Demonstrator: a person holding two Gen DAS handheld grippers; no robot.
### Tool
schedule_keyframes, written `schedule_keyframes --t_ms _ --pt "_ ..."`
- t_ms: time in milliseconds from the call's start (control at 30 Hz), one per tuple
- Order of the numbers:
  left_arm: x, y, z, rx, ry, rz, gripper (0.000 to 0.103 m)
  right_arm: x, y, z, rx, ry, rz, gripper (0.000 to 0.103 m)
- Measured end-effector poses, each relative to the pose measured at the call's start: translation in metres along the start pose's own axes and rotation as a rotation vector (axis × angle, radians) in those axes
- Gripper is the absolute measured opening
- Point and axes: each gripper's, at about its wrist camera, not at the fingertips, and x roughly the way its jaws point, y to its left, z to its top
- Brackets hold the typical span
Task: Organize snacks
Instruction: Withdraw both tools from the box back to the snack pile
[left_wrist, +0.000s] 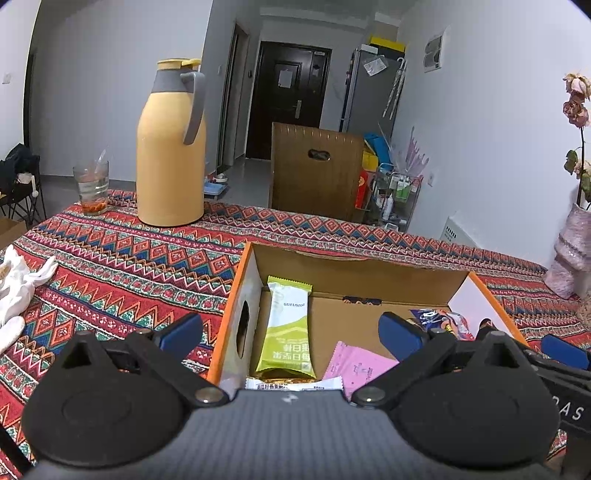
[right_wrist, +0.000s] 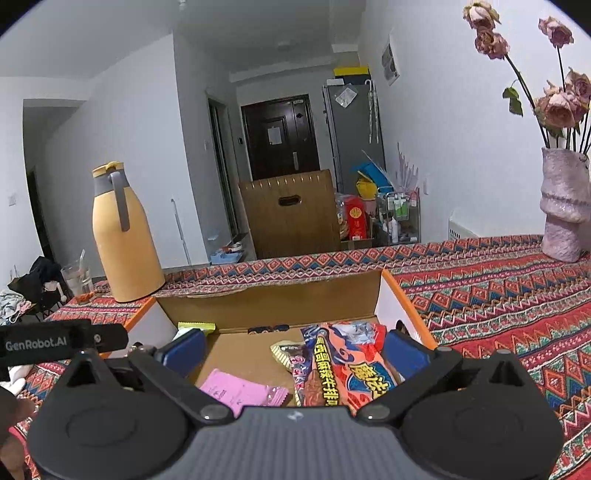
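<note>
Both my sets of fingers are spread wide apart right now, nothing pinched in either one. My left gripper (left_wrist: 291, 330) hangs over the left half of the cardboard box (left_wrist: 354, 267), blue fingers (left_wrist: 183, 330) straddling its orange-edged left wall, with the green snack packet (left_wrist: 286, 328) lying lengthwise right between them and a white wrapper (left_wrist: 295, 386) just at its near end. My right gripper (right_wrist: 293, 347) sits over the right half of the same box, the big orange snack bag (right_wrist: 354, 365) between its fingers (right_wrist: 404, 349) along with a smaller dark wrapped candy (right_wrist: 286, 352) tucked just beside it. A pink sachet (right_wrist: 240, 391) lies flat on the box floor, roughly in the middle. Further out on the patterned tabletop (left_wrist: 122, 266) there's a yellow thermos jug (left_wrist: 171, 147) with a glass (left_wrist: 91, 186) near it on the left, white gloves (left_wrist: 20, 291) at the left edge, and a purple vase (right_wrist: 563, 206) of dried roses off to the right.
</note>
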Motion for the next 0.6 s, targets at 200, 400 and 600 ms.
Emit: schedule_keyframes --t_ms 200,400,600 --pt "-0.010 -0.003 0.007 -0.005 -0.006 0.008 0.103 -0.021 0.004 0.011 -0.012 -0.042 -0.007 0.103" --pt "-0.029 -0.005 0.009 0.012 -0.025 0.010 0.103 -0.040 0.004 0.012 -0.026 -0.051 -0.020 0.103" --pt "-0.051 -0.005 0.002 0.025 -0.029 -0.007 0.103 -0.064 0.003 0.008 -0.030 -0.062 -0.027 0.103"
